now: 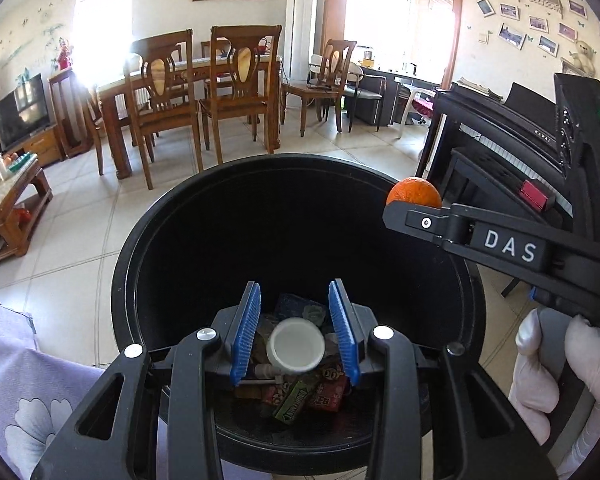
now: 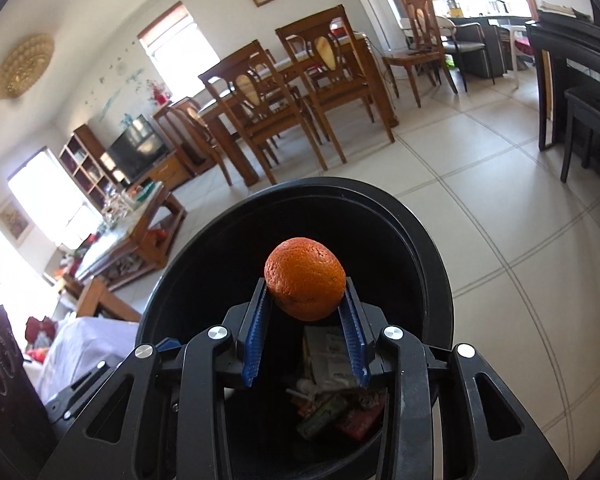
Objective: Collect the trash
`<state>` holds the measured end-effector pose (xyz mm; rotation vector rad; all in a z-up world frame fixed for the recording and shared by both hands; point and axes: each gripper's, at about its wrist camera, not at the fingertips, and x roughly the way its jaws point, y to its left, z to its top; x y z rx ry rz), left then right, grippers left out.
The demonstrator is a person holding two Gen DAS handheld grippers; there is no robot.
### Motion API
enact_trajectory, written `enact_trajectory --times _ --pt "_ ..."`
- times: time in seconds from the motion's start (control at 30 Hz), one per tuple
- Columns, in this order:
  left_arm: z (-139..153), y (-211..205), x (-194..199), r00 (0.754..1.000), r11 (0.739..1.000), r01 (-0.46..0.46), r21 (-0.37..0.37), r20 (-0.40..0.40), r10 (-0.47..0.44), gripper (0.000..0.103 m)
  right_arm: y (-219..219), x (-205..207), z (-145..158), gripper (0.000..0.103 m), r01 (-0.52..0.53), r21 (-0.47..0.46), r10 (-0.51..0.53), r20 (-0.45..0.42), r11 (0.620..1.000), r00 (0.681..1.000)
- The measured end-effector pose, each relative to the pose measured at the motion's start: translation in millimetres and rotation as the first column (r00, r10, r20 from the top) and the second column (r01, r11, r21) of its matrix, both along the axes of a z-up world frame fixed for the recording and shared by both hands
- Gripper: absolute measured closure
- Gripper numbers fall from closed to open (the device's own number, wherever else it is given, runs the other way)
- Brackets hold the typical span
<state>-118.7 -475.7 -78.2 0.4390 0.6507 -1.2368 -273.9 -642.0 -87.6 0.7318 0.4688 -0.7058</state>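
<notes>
1. The right gripper (image 2: 306, 304) is clamped on an orange (image 2: 305, 278). Its blue pads (image 2: 260, 328) press the fruit's two flanks near the fingertips, and the fruit hangs directly above the open mouth of the black trash bin (image 2: 428, 240).
2. The left gripper (image 1: 294, 328) has its jaws apart. A white cup (image 1: 297, 346) appears between its blue pads (image 1: 246, 330), blurred, with a gap on each side; no pad contact is visible. It looks to be in free fall or lying loose above the trash below.
3. The bin stands on the tiled floor (image 1: 80, 240). Its bottom already holds wrappers and packets (image 1: 300, 396), also seen in the right wrist view.
4. Handling of the orange: judged firm, moderately heavy and round, with a dimpled skin that gives fair friction. The hold sits below the widest girth, so the fruit can roll forward out of the tips. A grip across the equator is the safer hold.
5. Handling of the cup: judged light, thin-walled and easily crushed. The rim, taken wall-in-jaw, is the practical hold.
6. A gloved hand (image 1: 556, 368) carries the right gripper's handle in the left wrist view.
7. Judged next step: the right jaws part so the orange drops into the bin.
</notes>
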Motion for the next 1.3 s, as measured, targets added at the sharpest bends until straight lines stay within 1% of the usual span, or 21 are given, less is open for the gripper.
enact_trajectory --times 0.07,0.17,0.23,0.37,0.43,0.53,0.57,0.63,0.7,0.73,0.8,0.83,0.87,0.9,0.97,1.0,1.07,1.13,1.2,1.27,1.3 --pt "1 0 -3 1.000 1.000 -0.004 0.002 0.002 0.004 0.066 -4 0 3 0.059 0.005 -0.002 -0.005 0.005 1.000 1.000" --pt "3 1 -4 1.000 1.000 -0.001 0.000 0.003 0.001 0.066 -1 2 7 0.056 0.004 -0.012 -0.004 0.012 1.000 1.000" --pt "3 -3 -6 1.000 1.000 0.005 0.001 0.011 -0.005 0.066 1 0 9 0.050 0.012 -0.020 -0.012 0.015 1.000 1.000" --pt "5 3 -10 1.000 1.000 0.012 -0.007 0.025 -0.012 0.066 2 -4 9 0.050 0.018 -0.012 -0.017 0.039 1.000 0.999" --pt "7 4 -12 0.999 1.000 0.007 -0.014 0.036 -0.007 0.063 4 -5 9 0.050 0.025 -0.014 -0.024 0.051 1.000 0.998" --pt "14 12 -10 0.999 0.999 -0.004 -0.033 0.054 0.006 0.052 6 -10 8 0.049 0.031 -0.004 -0.031 0.080 0.999 0.996" --pt "15 15 -10 0.998 0.999 -0.008 -0.041 0.062 0.011 0.046 8 -10 10 0.047 0.035 -0.007 -0.035 0.085 0.999 0.996" --pt "19 22 -10 0.997 0.998 -0.016 -0.059 0.079 0.021 0.040 10 -9 9 0.039 0.047 -0.014 -0.046 0.086 0.999 0.995" --pt "25 31 -10 0.995 0.996 -0.027 -0.079 0.091 0.034 0.029 13 -8 9 0.035 0.052 -0.018 -0.050 0.087 0.998 0.995" --pt "28 36 -10 0.994 0.995 -0.031 -0.093 0.097 0.040 0.026 14 -6 9 0.029 0.054 -0.019 -0.052 0.085 0.998 0.995" --pt "33 47 -9 0.993 0.992 -0.041 -0.117 0.105 0.054 0.014 16 -4 7 0.021 0.068 -0.025 -0.066 0.075 0.997 0.995" --pt "35 55 -8 0.992 0.990 -0.051 -0.130 0.110 0.065 0.011 18 -2 6 0.019 0.075 -0.029 -0.073 0.067 0.997 0.995" --pt "37 62 -8 0.991 0.988 -0.062 -0.139 0.112 0.077 0.005 16 -2 5 0.017 0.080 -0.033 -0.078 0.061 0.996 0.995" --pt "40 69 -6 0.990 0.986 -0.074 -0.151 0.109 0.091 0.005 18 0 5 0.015 0.089 -0.041 -0.086 0.057 0.995 0.995" --pt "46 87 1 0.989 0.980 -0.114 -0.160 0.077 0.128 0.005 23 5 7 0.008 0.115 -0.094 -0.113 0.031 0.989 0.993" --pt "51 96 6 0.988 0.977 -0.135 -0.166 0.056 0.146 0.005 30 10 11 0.006 0.134 -0.151 -0.134 0.006 0.979 0.991" --pt "59 120 15 0.979 0.963 -0.191 -0.190 0.033 0.200 0.005 51 22 19 0.005 0.167 -0.295 -0.185 -0.034 0.941 0.982" --pt "66 149 25 0.961 0.943 -0.260 -0.207 0.041 0.274 0.005 81 37 28 0.005 0.146 -0.440 -0.177 -0.030 0.886 0.984" --pt "72 179 36 0.933 0.916 -0.337 -0.218 0.053 0.356 0.005 112 57 33 0.005 0.070 -0.540 -0.125 -0.067 0.839 0.990" --pt "77 215 50 0.891 0.874 -0.427 -0.231 0.058 0.451 0.005 144 78 35 0.005 -0.019 -0.591 -0.053 -0.103 0.806 0.993" --pt "78 233 56 0.863 0.848 -0.475 -0.237 0.061 0.501 0.005 162 88 35 0.005 -0.069 -0.603 0.003 -0.110 0.795 0.994"
